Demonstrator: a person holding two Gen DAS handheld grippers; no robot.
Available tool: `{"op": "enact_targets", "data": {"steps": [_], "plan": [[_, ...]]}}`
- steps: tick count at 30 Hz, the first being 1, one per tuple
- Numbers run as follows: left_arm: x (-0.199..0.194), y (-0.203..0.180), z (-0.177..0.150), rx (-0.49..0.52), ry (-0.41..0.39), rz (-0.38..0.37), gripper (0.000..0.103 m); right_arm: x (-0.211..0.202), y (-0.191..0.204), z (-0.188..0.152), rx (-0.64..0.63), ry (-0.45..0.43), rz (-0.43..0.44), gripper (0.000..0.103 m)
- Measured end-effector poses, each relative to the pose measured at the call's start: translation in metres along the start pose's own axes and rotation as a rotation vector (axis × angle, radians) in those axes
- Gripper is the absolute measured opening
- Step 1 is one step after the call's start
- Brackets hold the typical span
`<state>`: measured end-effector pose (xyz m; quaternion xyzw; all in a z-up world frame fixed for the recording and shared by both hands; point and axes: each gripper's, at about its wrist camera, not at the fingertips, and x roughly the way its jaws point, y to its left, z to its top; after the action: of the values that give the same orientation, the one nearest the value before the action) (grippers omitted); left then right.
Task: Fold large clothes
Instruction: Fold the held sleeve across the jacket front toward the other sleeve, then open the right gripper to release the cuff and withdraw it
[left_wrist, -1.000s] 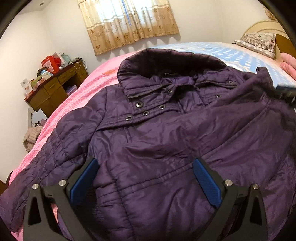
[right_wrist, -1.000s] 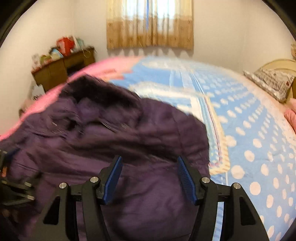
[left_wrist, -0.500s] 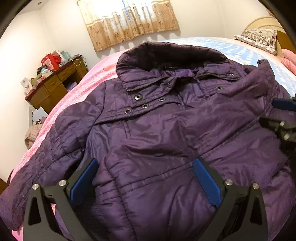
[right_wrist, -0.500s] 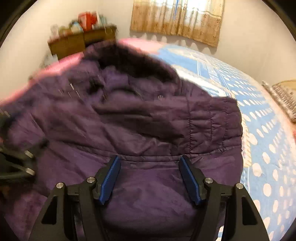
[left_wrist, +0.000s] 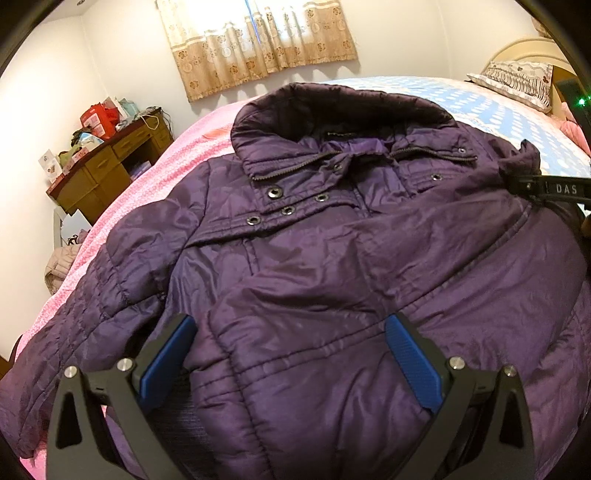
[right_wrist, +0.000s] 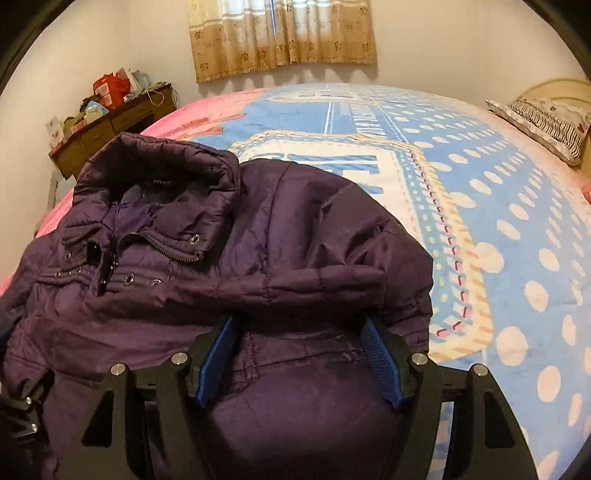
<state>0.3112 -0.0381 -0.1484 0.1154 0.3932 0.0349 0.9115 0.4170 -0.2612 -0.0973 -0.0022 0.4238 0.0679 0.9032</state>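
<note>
A purple quilted jacket lies face up on the bed, collar toward the window. Its right sleeve is folded across the chest. The other sleeve stretches out over the pink blanket. My left gripper stands open wide low over the jacket's lower front, with a ridge of fabric rising between its blue pads. My right gripper is open too, just below the folded sleeve's edge, its pads apart over the jacket body. Its black frame shows by the sleeve cuff in the left wrist view.
The bed carries a blue dotted cover and a pink blanket along the left side. A cluttered wooden desk stands by the wall. A pillow lies at the headboard, and a curtained window is behind.
The right gripper has come down and closer to the jacket, and the right sleeve now lies folded across the chest. The left gripper has stayed in place.
</note>
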Motion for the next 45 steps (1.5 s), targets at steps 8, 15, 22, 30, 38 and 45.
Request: {"op": "enact_targets", "data": {"steps": [8, 15, 22, 30, 38, 45], "plan": [[0.001, -0.002, 0.000, 0.012, 0.001, 0.014, 0.103, 0.009, 0.016, 0.002, -0.042, 0.011, -0.058, 0.071], [0.001, -0.003, -0.001, 0.015, 0.000, 0.020, 0.103, 0.020, 0.029, 0.009, -0.059, 0.015, -0.083, 0.072], [0.001, -0.003, -0.001, 0.015, 0.001, 0.020, 0.103, 0.002, 0.038, 0.011, -0.104, 0.012, -0.137, 0.073], [0.001, -0.003, -0.001, 0.013, 0.001, 0.018, 0.103, -0.056, 0.103, -0.023, -0.216, -0.044, 0.039, 0.073], [0.001, -0.003, -0.001, 0.015, 0.002, 0.019, 0.103, -0.018, 0.099, -0.038, -0.236, 0.068, 0.093, 0.074], [0.001, -0.003, -0.001, 0.014, 0.001, 0.019, 0.103, -0.015, 0.104, -0.042, -0.254, 0.059, 0.074, 0.075]]}}
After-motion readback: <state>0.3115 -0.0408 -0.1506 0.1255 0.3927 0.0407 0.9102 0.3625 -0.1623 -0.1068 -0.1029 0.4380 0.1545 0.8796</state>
